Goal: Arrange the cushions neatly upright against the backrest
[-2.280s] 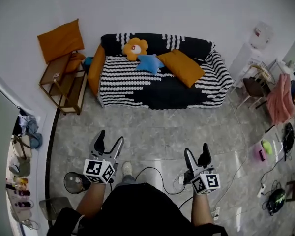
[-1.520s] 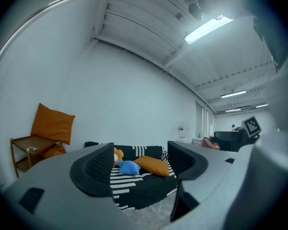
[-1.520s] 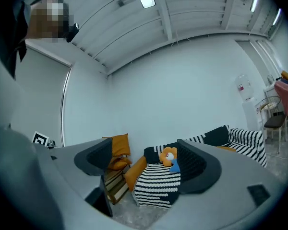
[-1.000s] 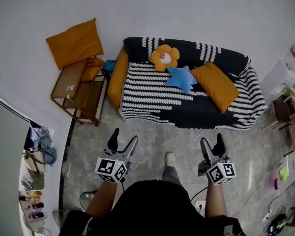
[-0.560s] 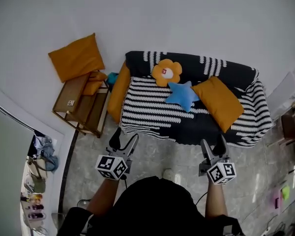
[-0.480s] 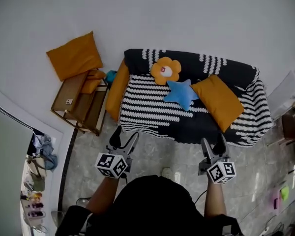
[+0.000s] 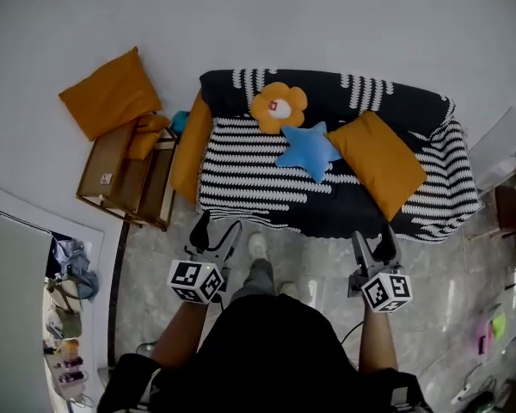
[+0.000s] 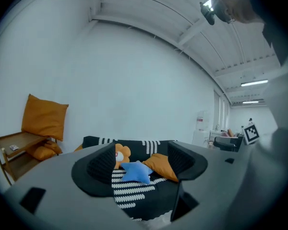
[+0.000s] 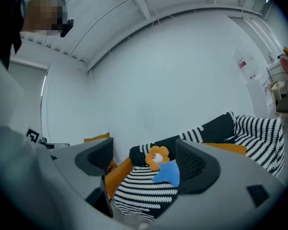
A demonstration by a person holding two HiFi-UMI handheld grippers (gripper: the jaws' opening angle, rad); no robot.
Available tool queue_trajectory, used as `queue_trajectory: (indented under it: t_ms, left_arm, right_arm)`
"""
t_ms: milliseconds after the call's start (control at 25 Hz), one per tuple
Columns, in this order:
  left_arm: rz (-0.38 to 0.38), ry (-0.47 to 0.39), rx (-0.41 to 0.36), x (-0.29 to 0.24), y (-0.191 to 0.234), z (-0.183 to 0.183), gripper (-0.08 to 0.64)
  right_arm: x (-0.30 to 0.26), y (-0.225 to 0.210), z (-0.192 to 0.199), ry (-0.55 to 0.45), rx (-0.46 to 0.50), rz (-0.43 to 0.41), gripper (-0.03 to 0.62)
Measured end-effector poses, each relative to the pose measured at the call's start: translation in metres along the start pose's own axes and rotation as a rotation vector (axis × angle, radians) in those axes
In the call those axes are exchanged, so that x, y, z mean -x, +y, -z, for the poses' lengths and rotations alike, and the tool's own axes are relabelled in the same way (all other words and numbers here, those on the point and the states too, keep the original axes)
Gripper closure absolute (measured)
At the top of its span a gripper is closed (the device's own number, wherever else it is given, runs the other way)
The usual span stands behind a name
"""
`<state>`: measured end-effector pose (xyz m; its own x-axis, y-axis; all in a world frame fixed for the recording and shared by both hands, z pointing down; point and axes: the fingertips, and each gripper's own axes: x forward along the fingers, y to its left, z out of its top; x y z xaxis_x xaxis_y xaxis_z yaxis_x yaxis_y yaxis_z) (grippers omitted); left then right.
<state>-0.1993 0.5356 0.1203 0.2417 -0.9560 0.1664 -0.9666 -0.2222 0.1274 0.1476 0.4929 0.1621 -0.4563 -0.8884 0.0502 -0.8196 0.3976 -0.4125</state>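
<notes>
Hovering just short of the front edge of the sofa draped in a black-and-white striped cover (image 7: 241, 157), the left tool (image 7: 218, 224) and the right tool (image 7: 371, 236) are both pointing toward the seat, jaws standing wide apart with nothing between them. An orange flower-shaped plush cushion (image 7: 278, 107) is leaning on the backrest, and a blue star-shaped plush cushion (image 7: 307, 151) is lying on the seat just in front of it. Beside the star, a large orange rectangular fabric cushion (image 7: 377, 163) is slumping at a tilt across the seat's right half. A long orange cushion (image 7: 187, 149) is resting along the left armrest. All of them are looking light, soft and squashy, so a shallow corner pinch is likely to fold or slip. A deep bite on the upper edge seems better, and the large one is probably calling for both tools, one at each top corner.
</notes>
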Motion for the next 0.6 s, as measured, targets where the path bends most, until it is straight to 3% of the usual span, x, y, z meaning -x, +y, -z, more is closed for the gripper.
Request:
queue_trajectory:
  t_ms: [160, 400, 600]
  left_arm:
    - [0.015, -0.021, -0.043, -0.034, 0.022, -0.008, 0.207]
    - [0.018, -0.028, -0.003, -0.092, 0.077, -0.015, 0.207]
    - [-0.034, -0.046, 0.021, -0.137, 0.148, -0.033, 0.207]
  right_arm:
    - [-0.038, 0.003, -0.002, 0.012, 0.041, 0.009, 0.172]
    - [-0.118, 0.010, -0.006, 0.045, 0.081, -0.004, 0.172]
    - [-0.220, 0.027, -0.008, 0.085, 0.106, -0.038, 0.172]
